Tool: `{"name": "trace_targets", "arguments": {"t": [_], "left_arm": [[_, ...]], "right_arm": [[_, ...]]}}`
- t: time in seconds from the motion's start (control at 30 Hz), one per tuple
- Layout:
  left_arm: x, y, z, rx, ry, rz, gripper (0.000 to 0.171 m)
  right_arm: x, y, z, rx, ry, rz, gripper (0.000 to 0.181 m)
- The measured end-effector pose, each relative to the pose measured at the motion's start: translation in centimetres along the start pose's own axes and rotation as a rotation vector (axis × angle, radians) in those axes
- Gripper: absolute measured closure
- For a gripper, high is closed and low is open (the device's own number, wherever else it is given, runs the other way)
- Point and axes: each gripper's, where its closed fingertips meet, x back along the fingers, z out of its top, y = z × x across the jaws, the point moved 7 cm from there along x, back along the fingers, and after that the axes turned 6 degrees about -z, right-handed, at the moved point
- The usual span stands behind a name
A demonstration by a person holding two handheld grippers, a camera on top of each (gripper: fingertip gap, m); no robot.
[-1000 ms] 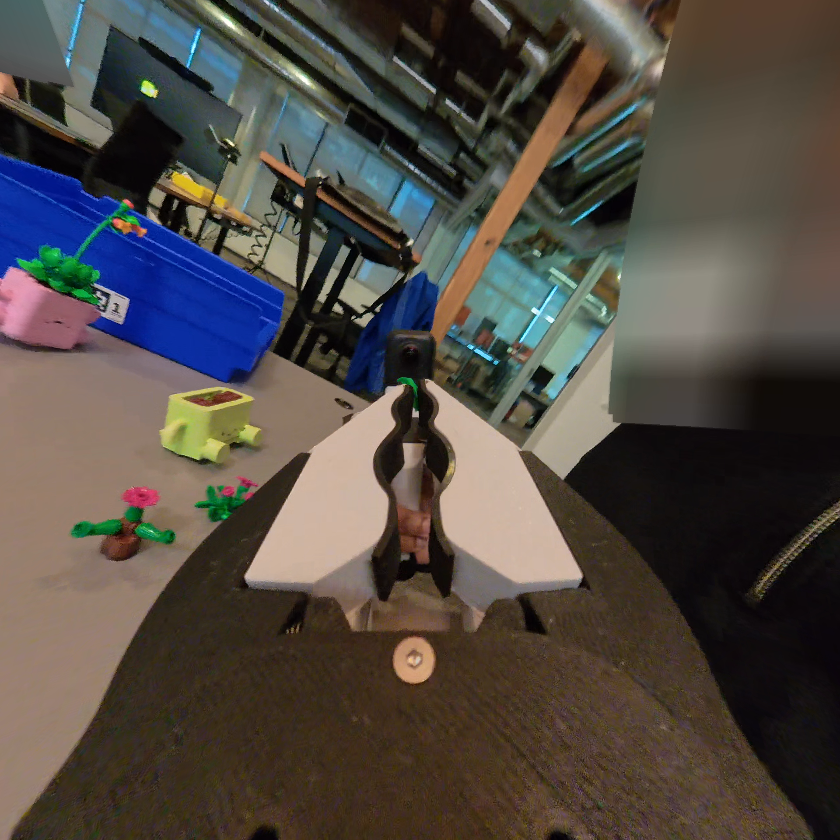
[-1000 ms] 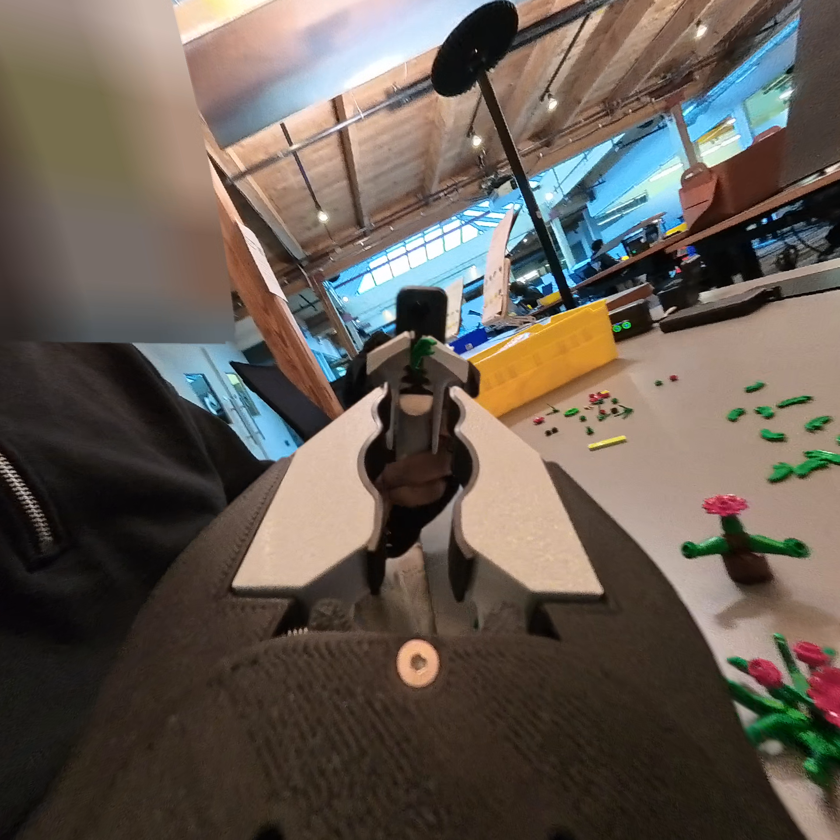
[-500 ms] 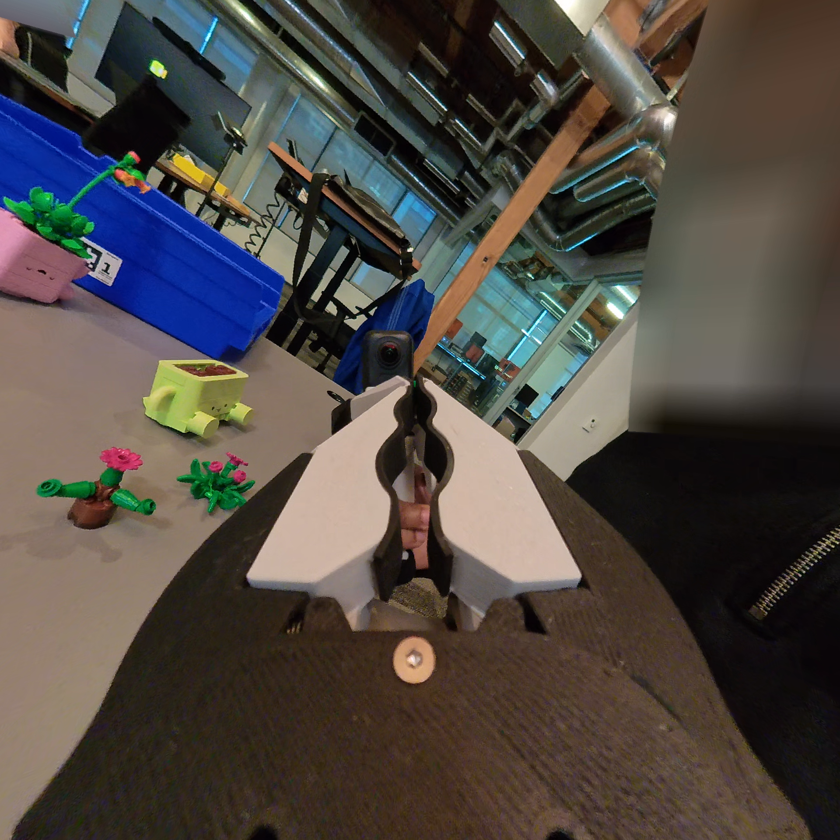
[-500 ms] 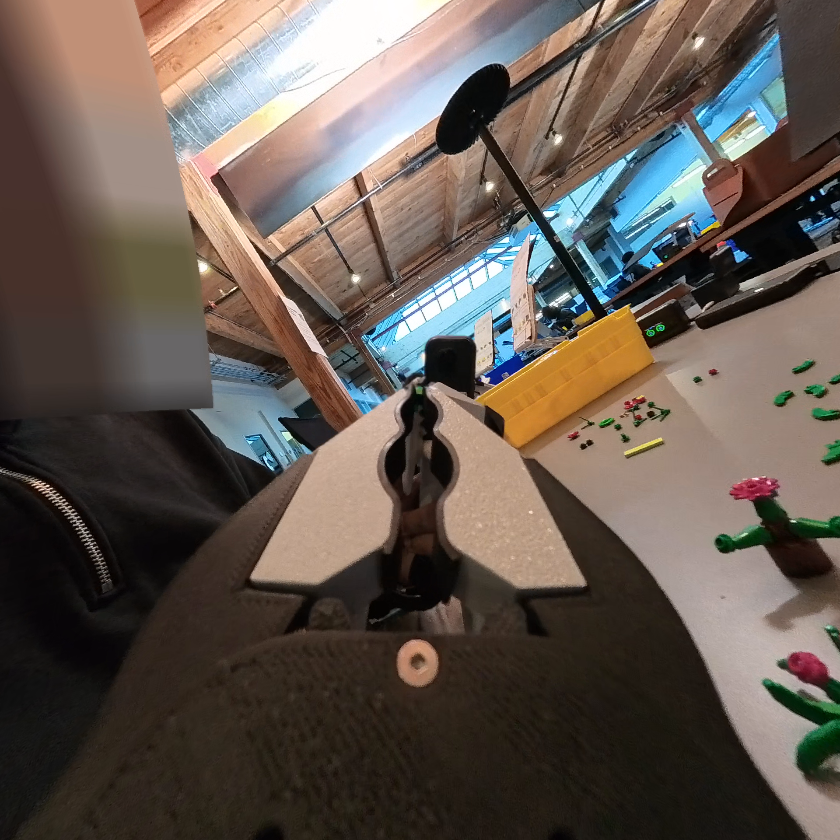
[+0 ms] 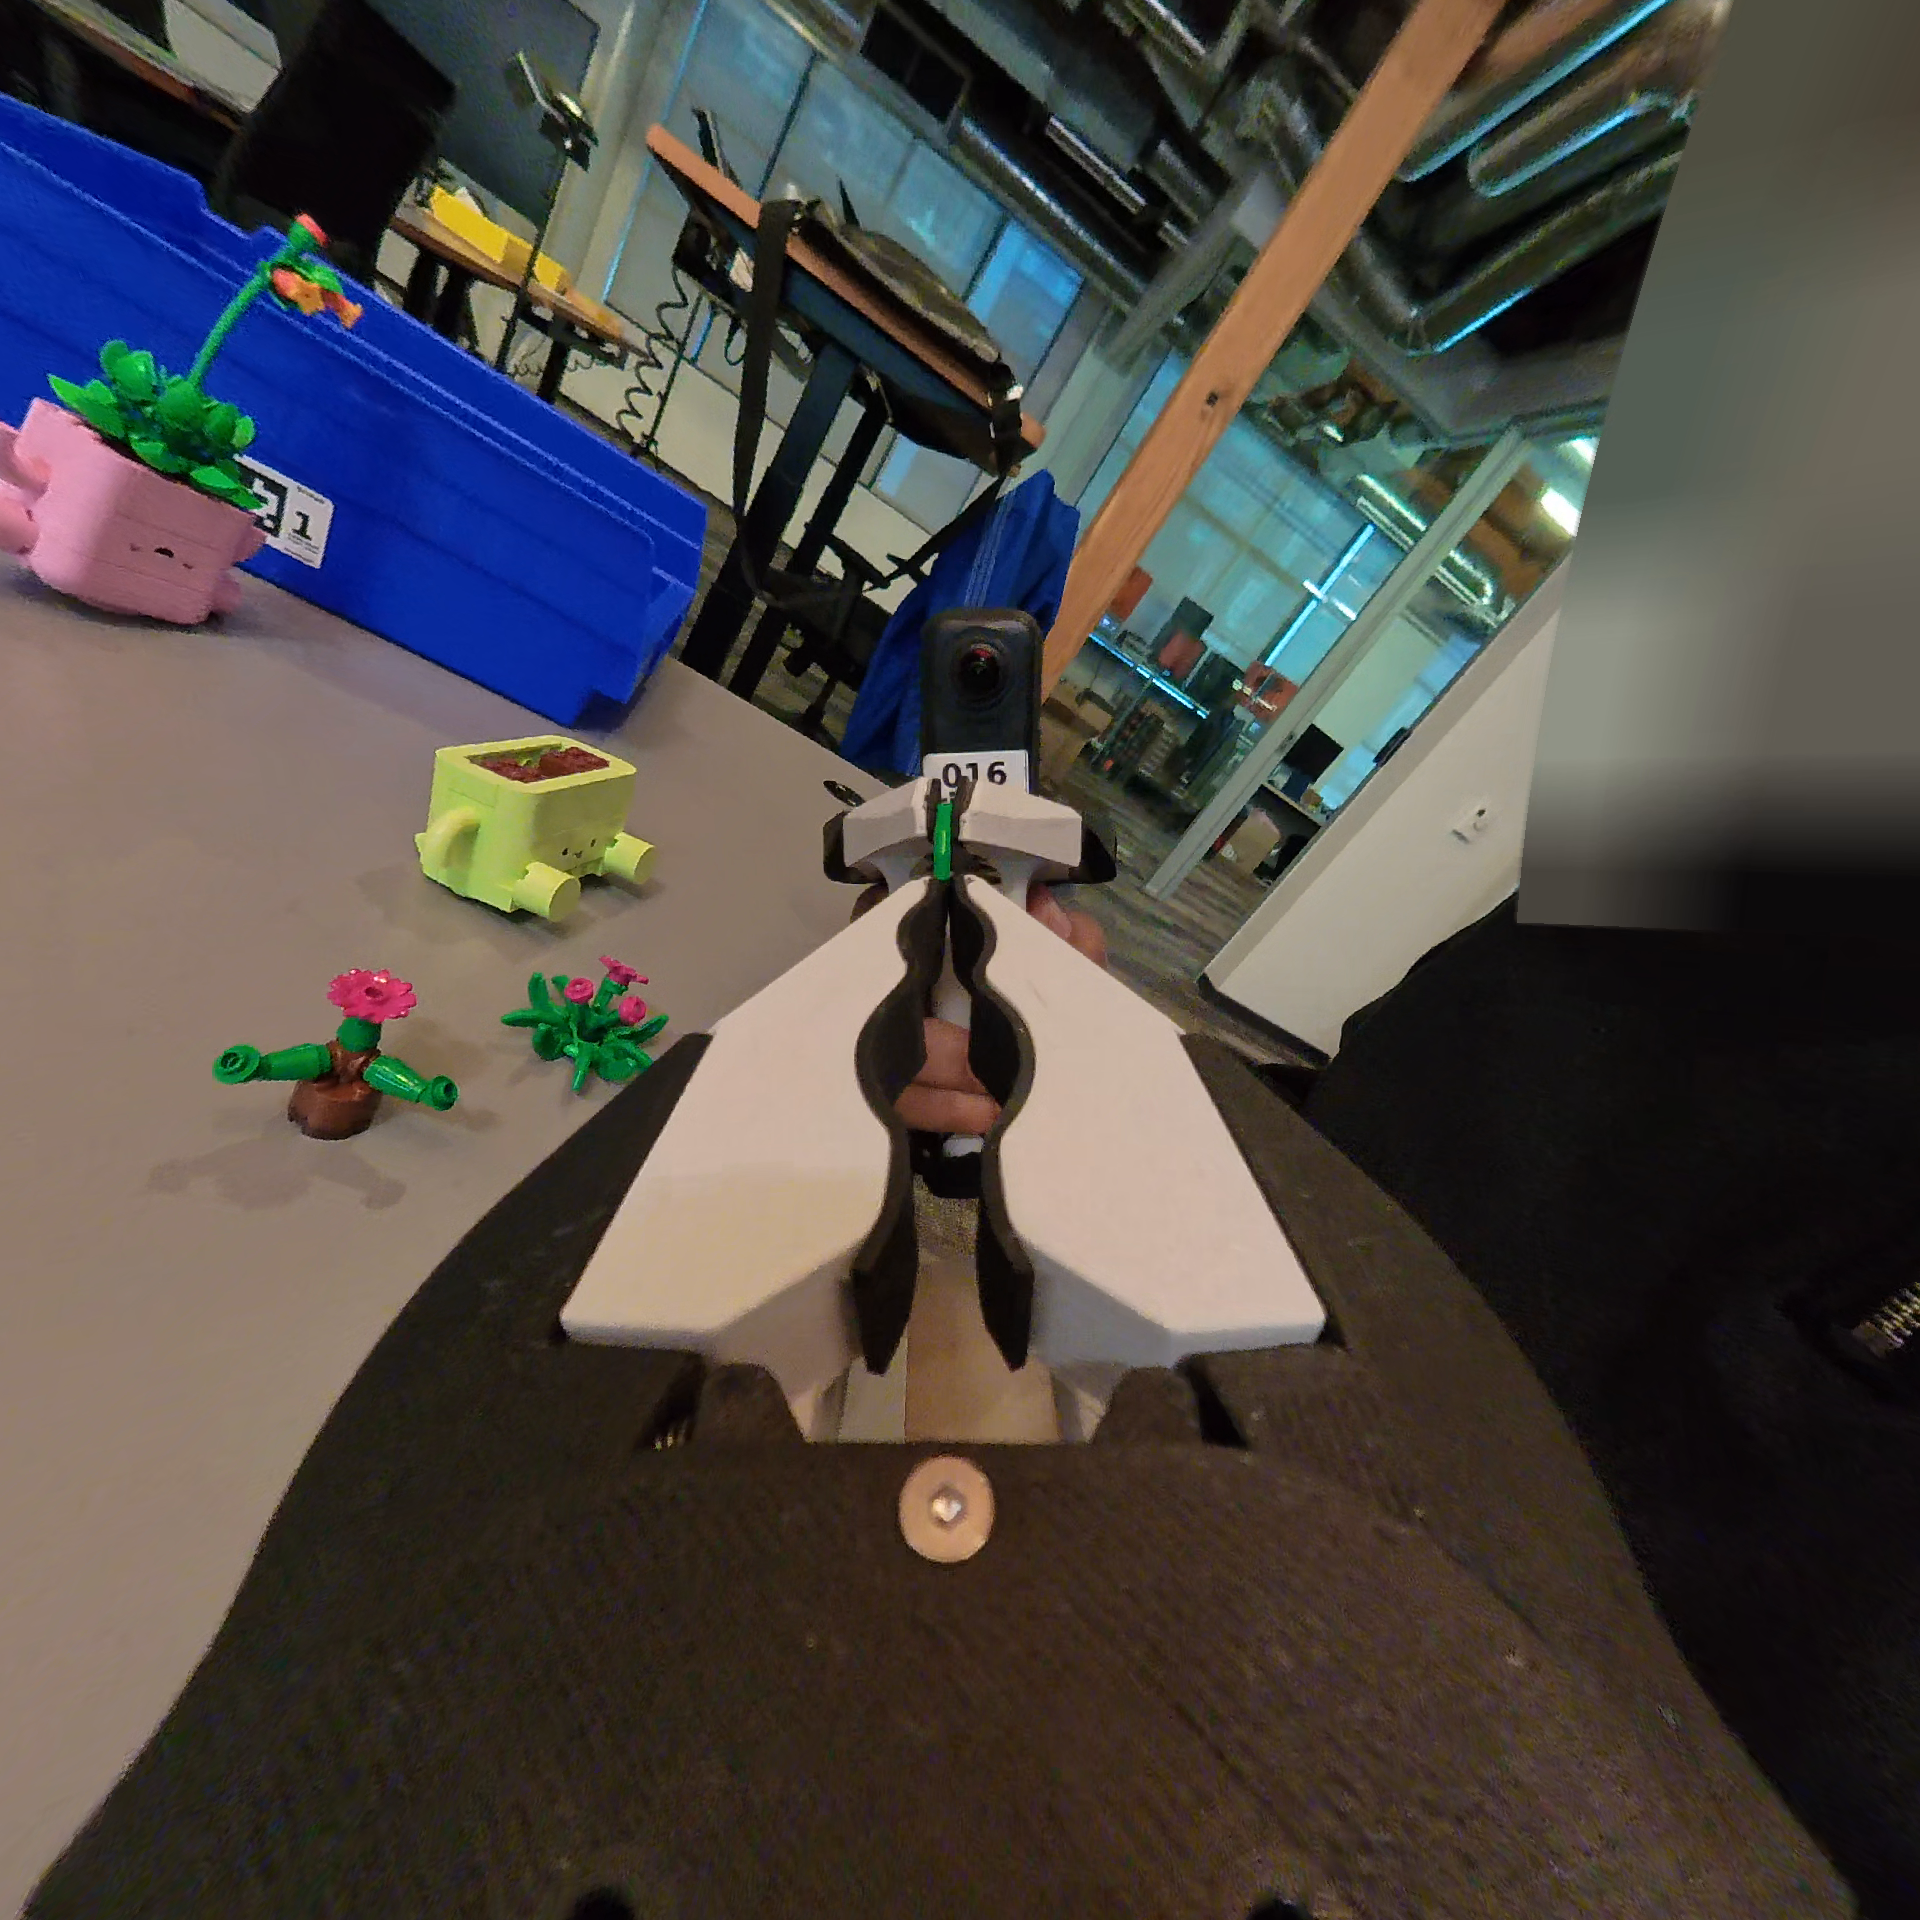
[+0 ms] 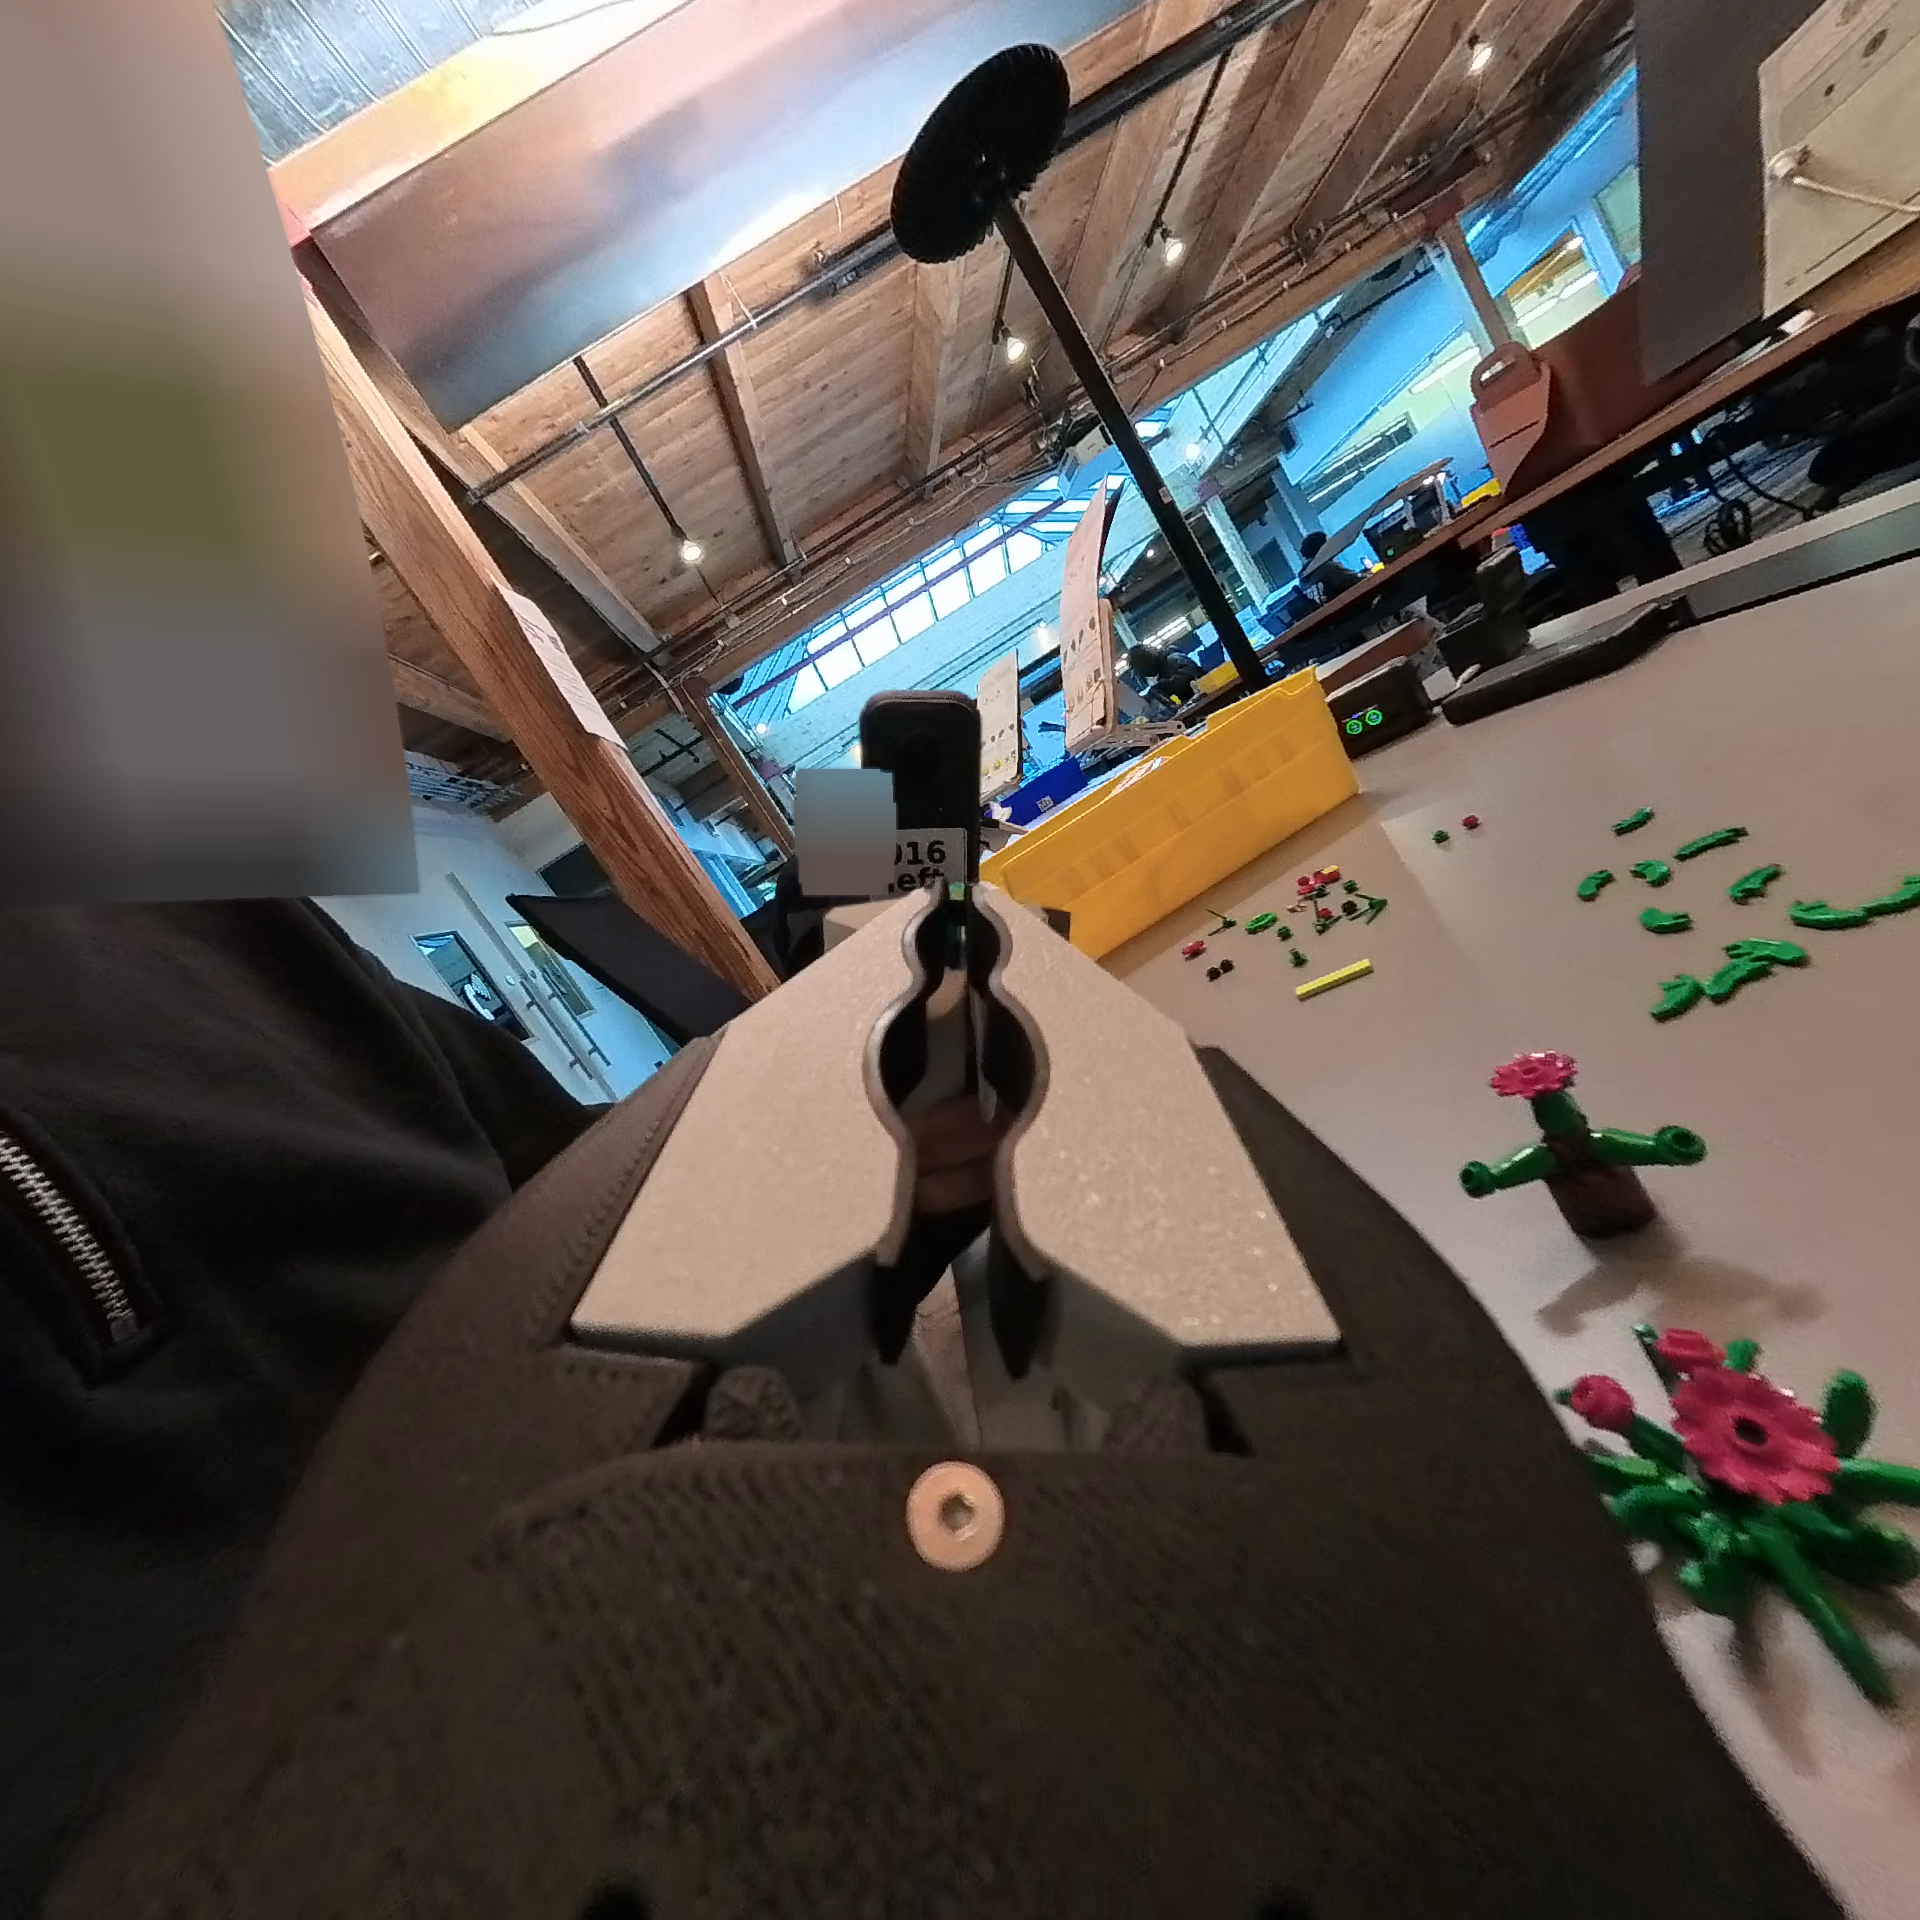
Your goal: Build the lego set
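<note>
Both grippers raised off table [image 5: 156,831], tip to tip, facing each other. Left gripper [image 5: 943,883] pinched nearly closed on thin green stem [image 5: 941,844]; stem upright, long axis roughly vertical, poking out past its tips. Right gripper [image 6: 954,902] also closed, green sliver at its tips, probably same stem; cannot tell for sure. Stem held between both tools, so equally near each. Likely mid-join of a small plant part. On table, well left of left gripper: lime pot [image 5: 530,816], pink pot with plant [image 5: 125,509], brown-base flower [image 5: 338,1070], small flower cluster [image 5: 587,1013]. Loose green leaves [image 6: 1725,935] far right, yellow bin [image 6: 1174,821] beyond.
</note>
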Motion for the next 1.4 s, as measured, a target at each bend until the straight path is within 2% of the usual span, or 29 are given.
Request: {"name": "trace_targets", "arguments": {"t": [0.23,0.4,0.5,0.83,1.03,1.17,1.3,1.4], "left_arm": [[-0.6,0.1,-0.4,-0.01,-0.046,0.007,0.171],[0.3,-0.2,0.1,-0.01,-0.009,0.02,0.166],[0.3,-0.1,0.2,-0.028,-0.024,0.031,0.171],[-0.7,0.1,-0.6,0.005,-0.07,0.001,0.171],[-0.4,0.0,-0.4,0.002,-0.043,0.005,0.171],[0.4,-0.1,0.3,-0.036,-0.019,0.022,0.157],[1.1,-0.6,0.7,-0.002,-0.058,0.052,0.156],[1.2,-1.5,0.2,0.149,-0.065,0.026,0.155]], "right_arm": [[-0.2,-0.1,-0.2,0.017,-0.015,-0.003,0.181],[0.1,0.0,0.0,0.038,-0.02,-0.018,0.181],[0.0,0.0,-0.2,0.044,-0.036,-0.021,0.181],[-0.5,-0.3,-0.6,0.059,-0.051,-0.024,0.181],[-0.2,-0.1,-0.3,0.064,-0.039,-0.033,0.181],[-0.2,-0.1,-0.3,0.087,-0.063,-0.048,0.181],[-0.3,-0.4,-0.4,0.295,-0.15,-0.189,0.181],[-0.4,-0.6,-0.9,0.626,-0.255,-0.348,0.18]]}}
